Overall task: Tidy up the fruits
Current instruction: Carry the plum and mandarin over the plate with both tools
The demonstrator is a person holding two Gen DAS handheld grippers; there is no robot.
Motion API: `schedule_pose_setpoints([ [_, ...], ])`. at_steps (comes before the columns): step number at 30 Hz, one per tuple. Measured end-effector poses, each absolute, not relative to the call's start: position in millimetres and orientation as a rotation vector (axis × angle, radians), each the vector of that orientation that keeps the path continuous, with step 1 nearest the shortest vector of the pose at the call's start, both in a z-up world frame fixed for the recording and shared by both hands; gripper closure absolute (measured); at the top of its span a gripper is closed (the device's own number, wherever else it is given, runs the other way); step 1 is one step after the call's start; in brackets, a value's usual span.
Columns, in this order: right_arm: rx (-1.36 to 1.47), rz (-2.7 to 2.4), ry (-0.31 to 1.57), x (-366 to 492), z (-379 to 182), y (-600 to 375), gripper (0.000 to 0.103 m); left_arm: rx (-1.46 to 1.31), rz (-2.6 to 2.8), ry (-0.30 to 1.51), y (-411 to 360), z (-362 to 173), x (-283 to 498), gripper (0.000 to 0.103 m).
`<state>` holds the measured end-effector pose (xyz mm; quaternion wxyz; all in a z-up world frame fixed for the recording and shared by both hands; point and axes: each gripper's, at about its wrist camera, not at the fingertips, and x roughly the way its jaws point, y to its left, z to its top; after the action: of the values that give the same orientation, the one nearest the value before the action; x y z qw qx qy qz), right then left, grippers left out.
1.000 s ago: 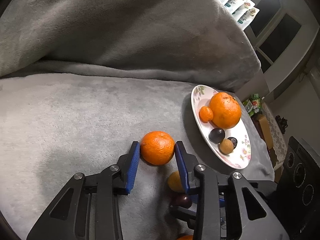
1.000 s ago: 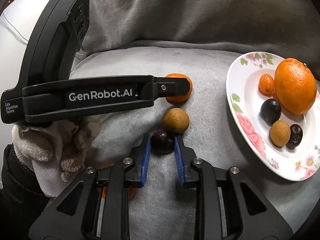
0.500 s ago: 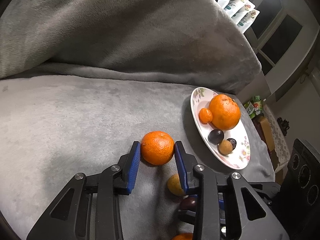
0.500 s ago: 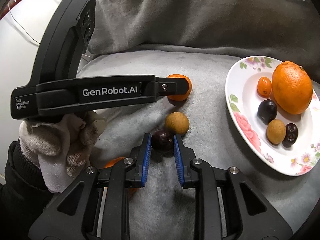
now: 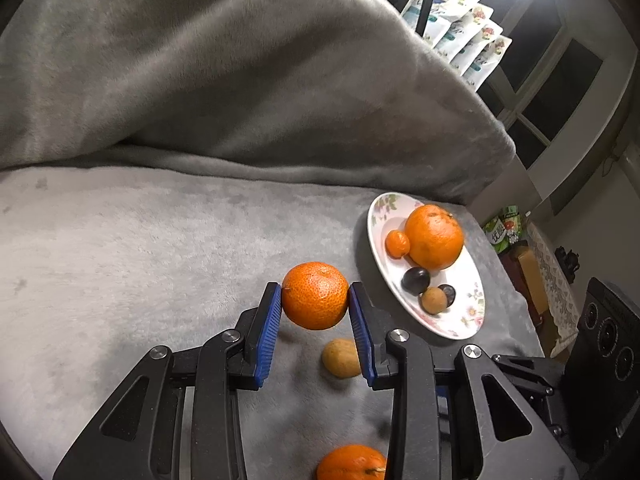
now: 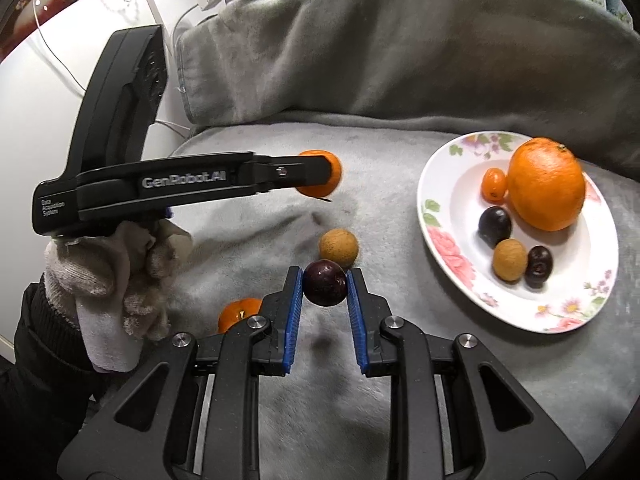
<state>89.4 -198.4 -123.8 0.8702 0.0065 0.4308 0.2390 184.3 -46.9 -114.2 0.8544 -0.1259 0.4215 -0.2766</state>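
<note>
My left gripper [image 5: 315,300] is shut on a mandarin orange [image 5: 315,295] and holds it above the grey blanket; it also shows in the right wrist view [image 6: 320,173]. My right gripper [image 6: 324,285] is shut on a dark plum [image 6: 325,283], lifted off the blanket. A flowered white plate [image 6: 448,256] at the right holds a big orange [image 6: 546,184], a kumquat [image 6: 494,185], a plum [image 6: 495,226], a tan longan [image 6: 509,259] and a dark cherry [image 6: 539,265]. A loose longan [image 6: 338,247] lies on the blanket just beyond the plum.
Another mandarin [image 6: 240,313] lies on the blanket near my left hand, also low in the left wrist view [image 5: 352,463]. A bunched grey blanket [image 5: 224,80] rises behind. The sofa edge drops off right of the plate [image 5: 456,320].
Both grippers have lifted their fruit off the blanket: the mandarin and the plum now hang above it, with the loose longan left lying below.
</note>
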Motion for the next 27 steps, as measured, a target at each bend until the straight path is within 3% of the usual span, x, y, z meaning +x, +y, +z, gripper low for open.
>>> schedule_pose_setpoints([
  [27,0.052,0.343,0.783,81,-86,-292,0.080,-0.180,-0.636,0.783,-91,-71,154,0.070],
])
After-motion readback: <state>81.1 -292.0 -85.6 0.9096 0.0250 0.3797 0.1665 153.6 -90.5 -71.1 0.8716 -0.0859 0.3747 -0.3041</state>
